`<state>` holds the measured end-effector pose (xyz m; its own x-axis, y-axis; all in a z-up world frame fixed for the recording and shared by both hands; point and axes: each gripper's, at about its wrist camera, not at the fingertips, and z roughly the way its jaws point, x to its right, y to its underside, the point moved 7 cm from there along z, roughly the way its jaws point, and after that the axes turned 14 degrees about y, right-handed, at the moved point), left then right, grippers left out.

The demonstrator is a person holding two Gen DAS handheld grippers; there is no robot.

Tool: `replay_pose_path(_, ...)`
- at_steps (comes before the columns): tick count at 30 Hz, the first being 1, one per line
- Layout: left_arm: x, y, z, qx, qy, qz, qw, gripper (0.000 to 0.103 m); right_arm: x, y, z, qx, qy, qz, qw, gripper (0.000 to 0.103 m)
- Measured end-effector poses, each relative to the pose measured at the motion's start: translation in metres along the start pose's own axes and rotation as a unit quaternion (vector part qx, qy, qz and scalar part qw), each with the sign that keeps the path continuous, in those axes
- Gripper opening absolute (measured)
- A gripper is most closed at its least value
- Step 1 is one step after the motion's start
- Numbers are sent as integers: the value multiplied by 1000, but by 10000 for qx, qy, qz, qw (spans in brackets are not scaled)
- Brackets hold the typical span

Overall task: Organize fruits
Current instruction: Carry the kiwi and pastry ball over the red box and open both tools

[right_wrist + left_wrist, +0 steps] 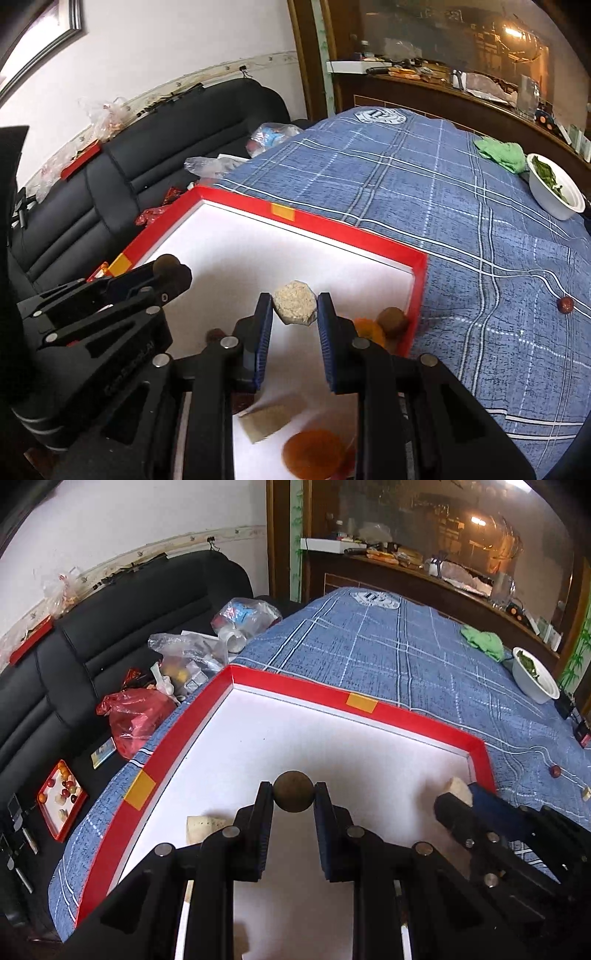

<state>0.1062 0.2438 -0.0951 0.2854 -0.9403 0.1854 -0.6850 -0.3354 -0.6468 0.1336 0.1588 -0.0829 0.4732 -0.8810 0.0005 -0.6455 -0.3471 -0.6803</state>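
Here both grippers reach forward and tilt down over a red-rimmed box [369, 701] with a white floor, which lies on a blue checked cloth [388, 646] covering the tabletop. The left gripper [294, 792] has its jaws pinching a small brown ball [294, 791] at their tips, held above the white floor near the middle of the box. The right gripper [294, 308] has its jaws pinching a pale grainy hexagonal piece [294, 307], likewise above the box floor and closer to its right wall. In the left wrist view the right gripper enters from the lower right, angled toward the box's right corner; in the right wrist view the left gripper comes in from the left, its tips over the box's left side. Inside the box lie an orange disc [314, 452], a tan wedge [271, 419], and a brown round fruit [393, 319] against the right wall. A small dark red fruit [565, 304] sits alone on the cloth, well apart from the box. A round emblem [375, 599] is printed at the cloth's far end, but its lettering is too small to read.
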Motion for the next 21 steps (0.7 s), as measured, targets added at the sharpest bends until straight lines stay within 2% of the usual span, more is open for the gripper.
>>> replay_pose_path(10, -4, 1, 3, -147, -72, -15, 9999, 21, 9, 3, 18, -225, 20, 50, 9997, 27)
replay_pose_path(21, -8, 4, -5, -170, -156, -74, 9997, 21, 6, 1, 15, -214, -35, 21, 9998, 27)
